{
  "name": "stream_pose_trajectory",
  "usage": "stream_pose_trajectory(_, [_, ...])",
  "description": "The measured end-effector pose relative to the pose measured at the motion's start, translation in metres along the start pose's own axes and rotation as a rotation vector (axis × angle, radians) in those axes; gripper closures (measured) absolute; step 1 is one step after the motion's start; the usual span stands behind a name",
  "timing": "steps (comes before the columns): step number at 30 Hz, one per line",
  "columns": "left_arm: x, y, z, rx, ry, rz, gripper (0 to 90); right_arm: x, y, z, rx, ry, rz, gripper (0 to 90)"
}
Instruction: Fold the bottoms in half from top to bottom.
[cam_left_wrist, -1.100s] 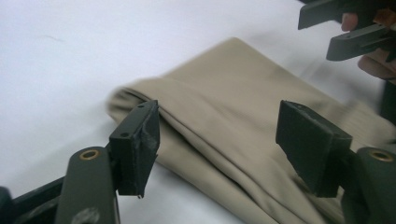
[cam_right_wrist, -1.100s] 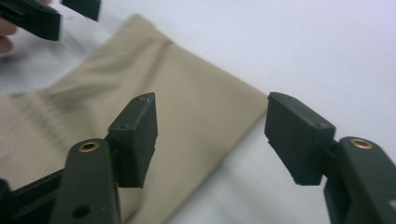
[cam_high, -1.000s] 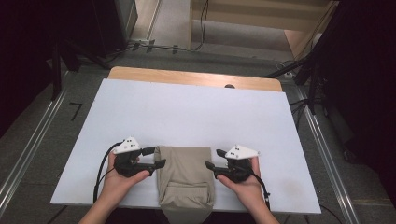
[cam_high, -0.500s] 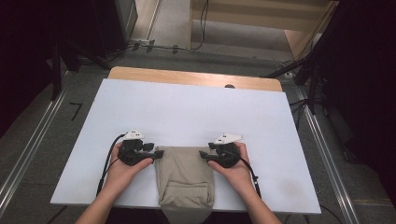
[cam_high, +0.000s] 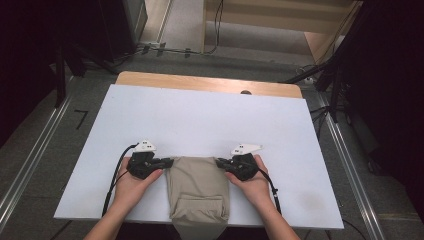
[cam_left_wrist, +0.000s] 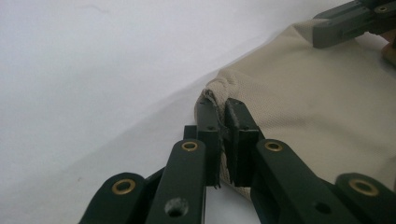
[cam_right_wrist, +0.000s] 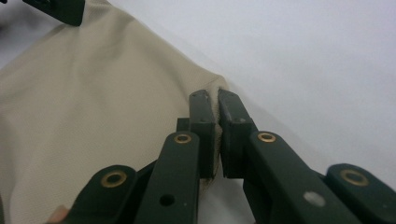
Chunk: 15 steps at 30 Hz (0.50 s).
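Both grippers have just been closing and now pinch the far corners of the folded beige shorts (cam_high: 198, 187), which lie at the near edge of the white table (cam_high: 200, 120) with their lower end hanging over it: the left gripper (cam_high: 167, 162) clamps the left corner, the right gripper (cam_high: 220, 162) the right one, cloth squeezed between each pair of jaws. Each bite looks shallow, right at the cloth's edge, so a quick lift or uneven pull could slip a corner free, and the overhanging weight might drag the shorts off the table.
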<state>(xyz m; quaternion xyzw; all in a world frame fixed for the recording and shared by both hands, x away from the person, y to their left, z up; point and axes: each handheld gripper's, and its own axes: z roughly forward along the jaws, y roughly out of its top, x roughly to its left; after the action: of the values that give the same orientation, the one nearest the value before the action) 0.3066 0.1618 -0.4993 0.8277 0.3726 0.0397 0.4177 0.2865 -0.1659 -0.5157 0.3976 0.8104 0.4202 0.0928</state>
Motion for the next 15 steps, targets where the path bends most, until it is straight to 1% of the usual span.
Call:
stream_pose_trajectory(1, [0.000,0.001,-0.002,-0.009,-0.001,0.001,86.7,0.000,0.000,0.000,0.000,0.000,0.000,84.9])
stream_pose_trajectory(2, [0.000,0.002,-0.003,-0.020,-0.002,0.002,86.8,0.001,0.002,-0.005,-0.034,-0.005,-0.004,85.2])
stream_pose_trajectory(4, [0.000,0.004,-0.007,-0.039,0.002,0.004,86.9,0.001,0.005,-0.010,-0.061,-0.009,-0.004,85.3])
stream_pose_trajectory(5, [0.000,0.005,-0.008,-0.044,0.004,0.010,86.9,0.001,0.005,-0.010,-0.061,-0.009,-0.004,85.3])
stream_pose_trajectory(6, [-0.002,0.007,-0.009,-0.037,0.014,0.033,86.9,0.001,0.007,-0.012,-0.068,-0.011,-0.007,85.4])
stream_pose_trajectory(7, [-0.010,0.014,-0.013,-0.056,0.025,0.075,86.9,0.003,0.010,-0.016,-0.081,-0.013,-0.019,85.4])
stream_pose_trajectory(8, [-0.013,0.019,-0.016,-0.069,0.016,0.082,86.9,0.004,0.012,-0.018,-0.086,-0.016,-0.023,85.4])
stream_pose_trajectory(9, [-0.013,0.019,-0.016,-0.069,0.016,0.082,86.9,0.005,0.014,-0.020,-0.093,-0.021,-0.031,85.4])
stream_pose_trajectory(12, [-0.018,0.032,-0.018,-0.085,0.015,0.105,86.9,0.005,0.020,-0.027,-0.108,-0.035,-0.048,85.5])
stream_pose_trajectory(13, [-0.018,0.041,-0.016,-0.089,0.019,0.112,86.9,0.004,0.022,-0.029,-0.114,-0.039,-0.046,85.5])
stream_pose_trajectory(14, [-0.018,0.041,-0.016,-0.089,0.019,0.112,86.9,0.004,0.022,-0.029,-0.114,-0.039,-0.046,85.5])
stream_pose_trajectory(15, [-0.017,0.046,-0.016,-0.090,0.024,0.118,86.9,0.002,0.024,-0.031,-0.118,-0.047,-0.046,85.5])
